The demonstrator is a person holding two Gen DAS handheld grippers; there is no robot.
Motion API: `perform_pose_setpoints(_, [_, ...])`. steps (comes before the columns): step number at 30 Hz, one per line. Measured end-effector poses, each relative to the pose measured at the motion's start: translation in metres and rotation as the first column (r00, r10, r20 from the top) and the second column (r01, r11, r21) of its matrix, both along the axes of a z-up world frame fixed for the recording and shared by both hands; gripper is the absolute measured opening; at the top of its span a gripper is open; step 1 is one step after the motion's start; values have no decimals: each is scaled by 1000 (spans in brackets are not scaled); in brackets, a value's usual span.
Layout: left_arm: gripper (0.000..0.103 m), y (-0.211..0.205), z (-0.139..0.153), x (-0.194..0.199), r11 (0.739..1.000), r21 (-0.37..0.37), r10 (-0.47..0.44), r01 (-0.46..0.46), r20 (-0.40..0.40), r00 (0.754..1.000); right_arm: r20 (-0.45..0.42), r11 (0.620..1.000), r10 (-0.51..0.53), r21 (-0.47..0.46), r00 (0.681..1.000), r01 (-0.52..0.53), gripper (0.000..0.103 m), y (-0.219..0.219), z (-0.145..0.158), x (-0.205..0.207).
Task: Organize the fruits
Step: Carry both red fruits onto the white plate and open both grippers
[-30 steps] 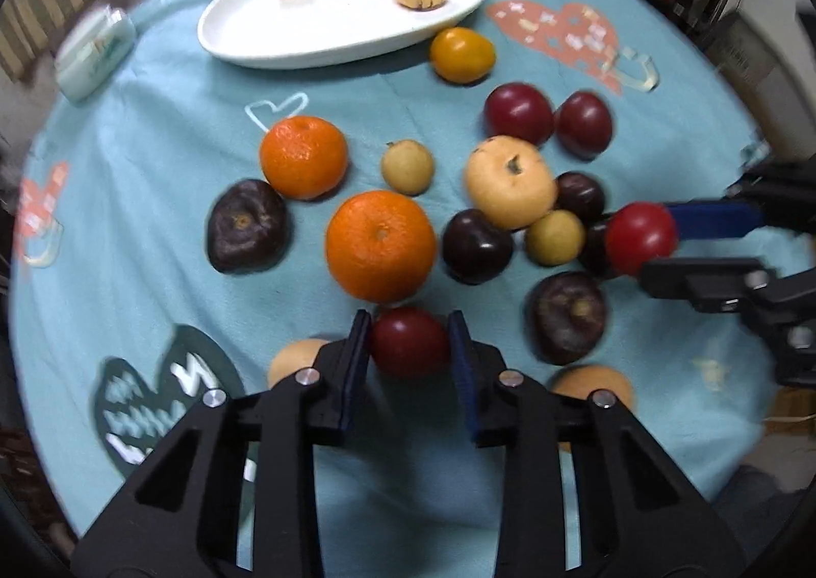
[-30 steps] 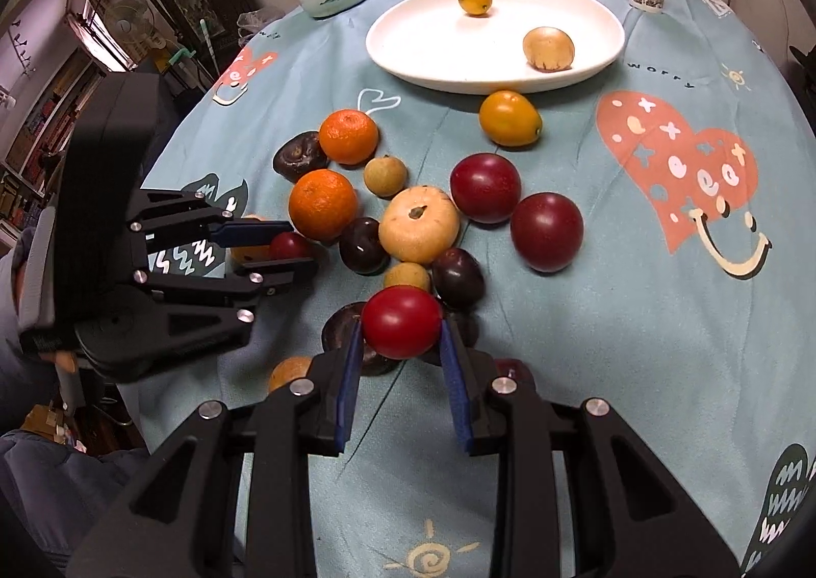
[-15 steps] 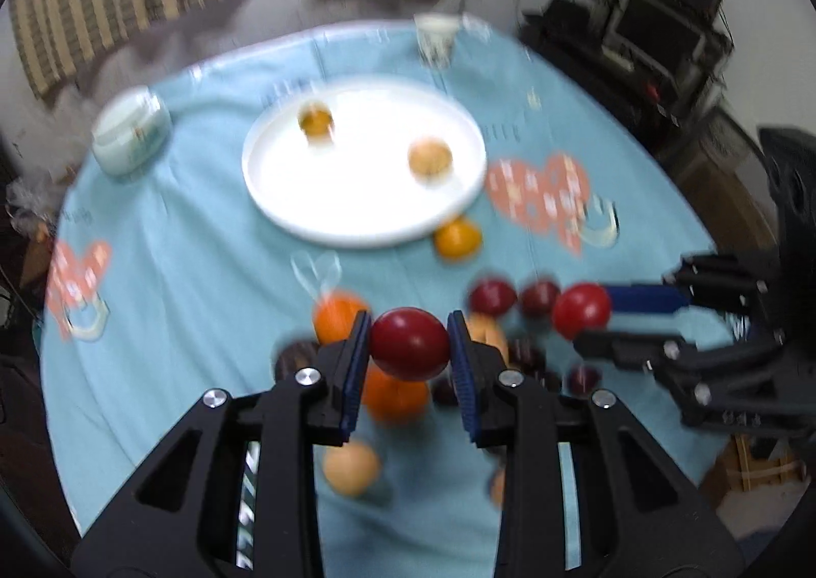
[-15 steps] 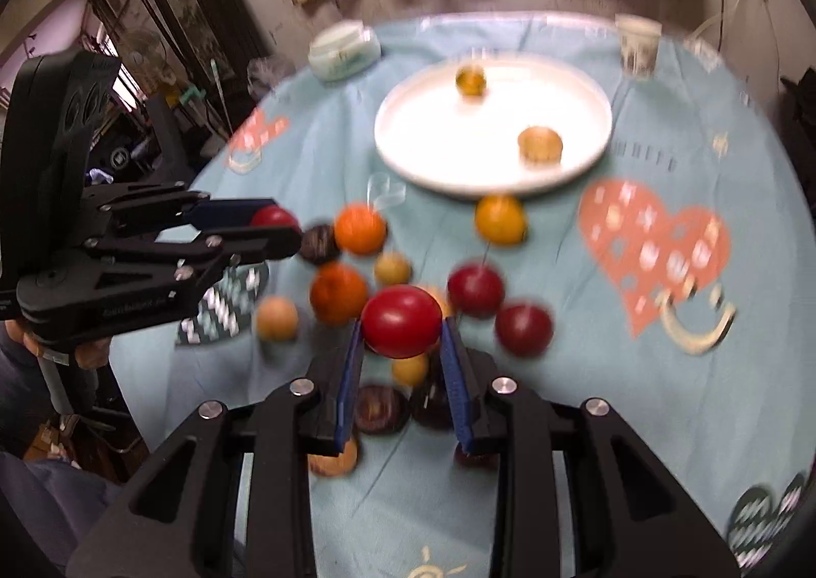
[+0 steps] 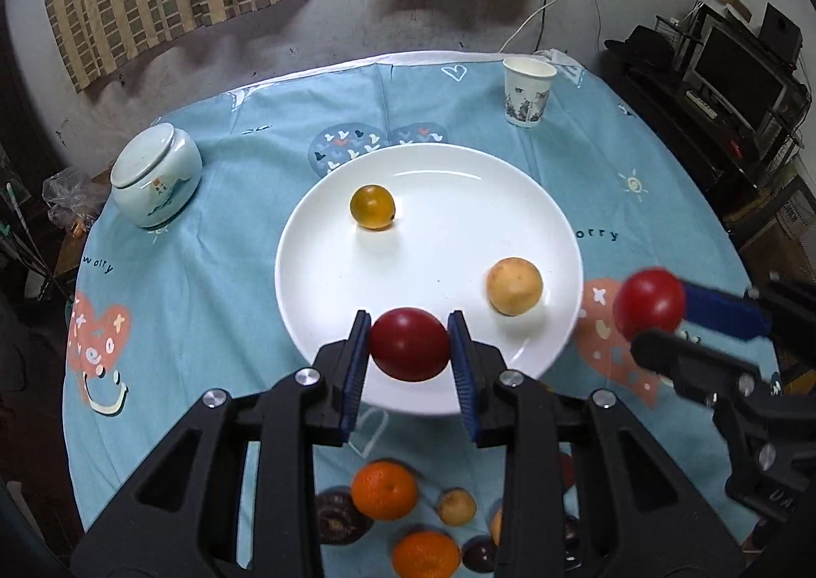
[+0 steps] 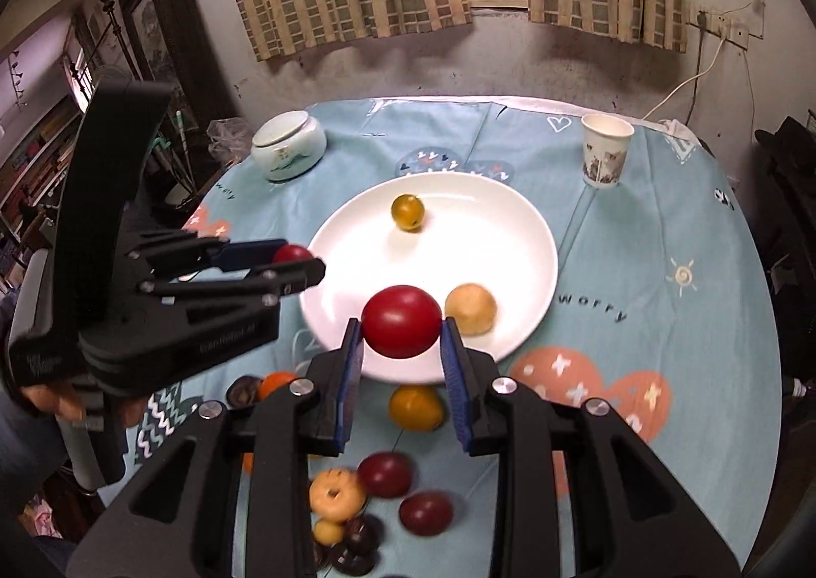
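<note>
Left gripper (image 5: pixel 409 344) clamped a dark red fruit (image 5: pixel 409 343) between its pads; right gripper (image 6: pixel 401 322) likewise pinched a bright red fruit (image 6: pixel 401 321). Both hung over the white plate (image 5: pixel 357 272) just beyond the fingertips, evidently for deposit.

The left gripper (image 5: pixel 409 343) and the right gripper (image 6: pixel 401 323) both point downward, each with fingers clamped on a red fruit.

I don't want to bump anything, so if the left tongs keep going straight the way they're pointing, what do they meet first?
Probably bare plate. The left tongs, shut on a dark red fruit, aim at the near part of the white plate; the tan fruit sits off to the right. Depth is uncertain.
</note>
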State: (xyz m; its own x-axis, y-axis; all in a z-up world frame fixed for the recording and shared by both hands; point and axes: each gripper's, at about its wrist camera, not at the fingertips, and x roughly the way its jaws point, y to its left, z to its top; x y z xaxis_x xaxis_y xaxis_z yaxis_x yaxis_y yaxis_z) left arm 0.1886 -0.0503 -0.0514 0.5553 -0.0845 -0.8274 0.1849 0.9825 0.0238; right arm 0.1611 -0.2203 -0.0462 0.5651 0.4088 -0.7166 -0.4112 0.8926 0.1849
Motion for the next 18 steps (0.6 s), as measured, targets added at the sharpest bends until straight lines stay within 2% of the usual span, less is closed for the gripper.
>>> perform_pose_setpoints(10, [31, 1, -54, 40, 999, 45, 21, -16, -114, 993, -103, 997, -28, -79, 994, 20, 31, 21, -44, 93])
perform_pose_setpoints(13, [35, 0, -63, 46, 999, 49, 15, -9, -130, 991, -137, 992, -34, -124, 990, 17, 33, 30, -59, 112])
perform_pose_setpoints(14, [49, 0, -64, 47, 998, 54, 20, -13, -128, 992, -155, 989, -35, -145, 987, 13, 36, 32, -65, 116])
perform_pose_setpoints(15, [56, 0, -63, 46, 998, 62, 24, -16, -115, 993, -161, 984, -36, -178, 986, 6, 41, 36, -70, 120])
perform_pose_setpoints(16, [59, 0, -62, 45, 997, 72, 24, -17, -97, 995, -153, 981, -30, -195, 988, -1, 64, 39, -72, 121])
perform_pose_setpoints(17, [59, 0, -61, 45, 997, 83, 18, -11, -86, 996, -123, 977, -26, -215, 992, -1, 75, 41, -71, 121])
perform_pose_setpoints(18, [59, 0, -59, 45, 996, 83, 13, -6, -84, 996, -83, 974, -23, -227, 996, 4, 76, 43, -67, 119])
